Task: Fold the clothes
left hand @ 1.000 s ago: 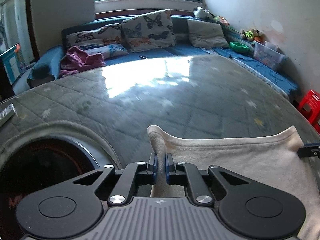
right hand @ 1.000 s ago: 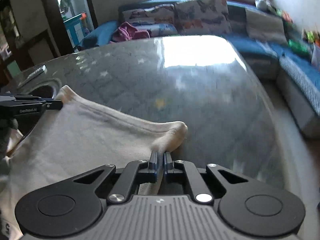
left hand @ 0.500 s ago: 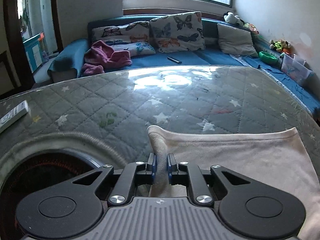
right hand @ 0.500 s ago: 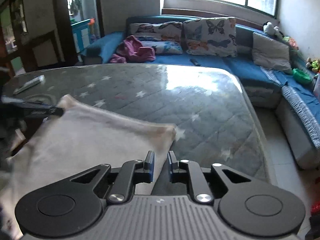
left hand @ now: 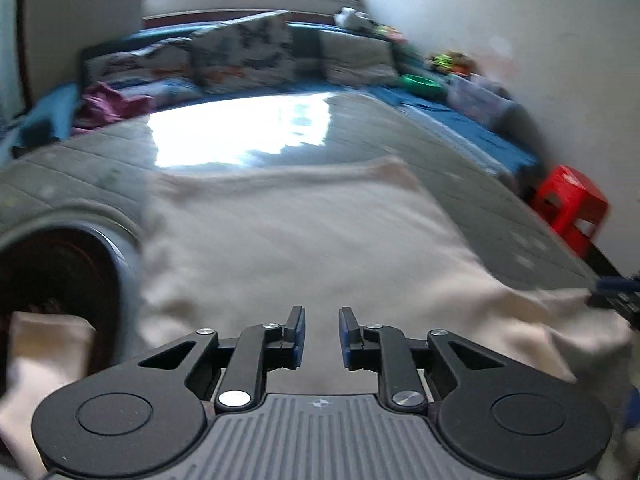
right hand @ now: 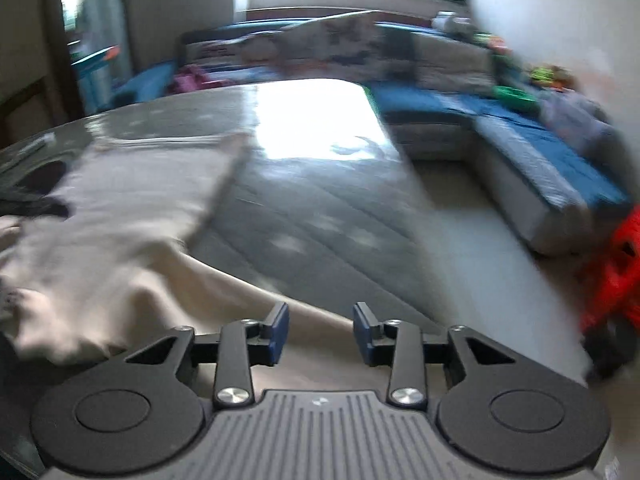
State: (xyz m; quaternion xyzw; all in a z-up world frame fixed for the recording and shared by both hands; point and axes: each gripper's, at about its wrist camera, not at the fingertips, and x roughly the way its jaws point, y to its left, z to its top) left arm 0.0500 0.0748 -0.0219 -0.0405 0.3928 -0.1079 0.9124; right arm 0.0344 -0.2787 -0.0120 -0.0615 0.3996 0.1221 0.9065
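A cream garment (left hand: pixel 304 236) lies spread on the grey quilted table (left hand: pixel 248 140), folded over with its far edge toward the sofa. My left gripper (left hand: pixel 322 336) is open and empty over the garment's near part. In the right wrist view the garment (right hand: pixel 132 208) lies to the left, with its near edge running under my right gripper (right hand: pixel 320 332), which is open and empty. The right gripper's tip (left hand: pixel 616 292) shows at the right edge of the left wrist view. Both views are motion-blurred.
A round dark opening (left hand: pixel 52 272) sits in the table at the left. A blue sofa (left hand: pixel 452 120) with cushions and a purple cloth (left hand: pixel 108 104) runs behind and to the right. A red stool (left hand: pixel 568 204) stands by the table's right side.
Both grippers have let go of the garment's corners, opened and pulled back toward me. The garment now lies flat on the table, its released edge far from the grippers.
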